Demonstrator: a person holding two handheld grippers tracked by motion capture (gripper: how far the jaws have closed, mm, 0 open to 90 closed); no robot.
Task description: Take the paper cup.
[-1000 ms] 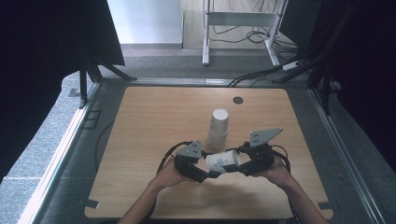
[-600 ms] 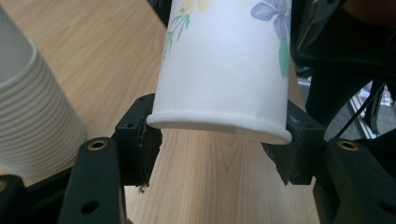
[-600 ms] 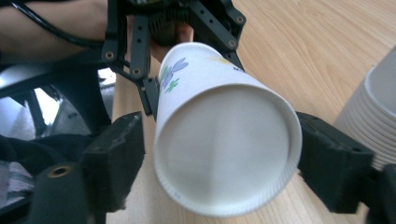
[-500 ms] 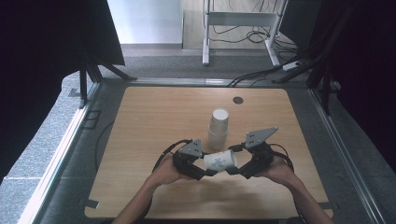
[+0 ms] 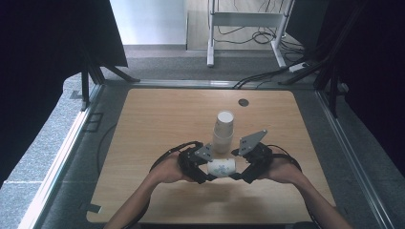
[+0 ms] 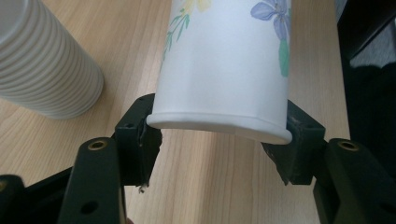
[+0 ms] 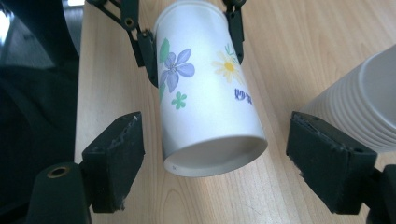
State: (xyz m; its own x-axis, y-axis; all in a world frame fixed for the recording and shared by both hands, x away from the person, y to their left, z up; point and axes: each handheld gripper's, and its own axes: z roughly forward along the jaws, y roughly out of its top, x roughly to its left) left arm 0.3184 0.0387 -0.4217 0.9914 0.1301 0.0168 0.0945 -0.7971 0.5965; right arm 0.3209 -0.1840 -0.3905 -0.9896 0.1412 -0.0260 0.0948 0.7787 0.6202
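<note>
Left claw (image 5: pixel 206 172) clamps the flowered cup's (image 5: pixel 221 167) closed end; right claw (image 5: pixel 237 171) gapes wide around its rim, untouching; stack (image 5: pixel 223 132) just beside.

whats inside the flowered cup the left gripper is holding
In the right gripper view the flowered cup lies on its side; its sunken end facing the camera looks bare. Its other end sits between the left gripper jaws, so the inside is hidden.

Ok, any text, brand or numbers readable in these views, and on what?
Small purple print on the flowered paper cup, beside the yellow daisy in the right gripper view: too blurred to read.
Stack of ribbed paper cups: no print visible.
Left gripper, shut on the cup, and right gripper, open: no markings legible.
</note>
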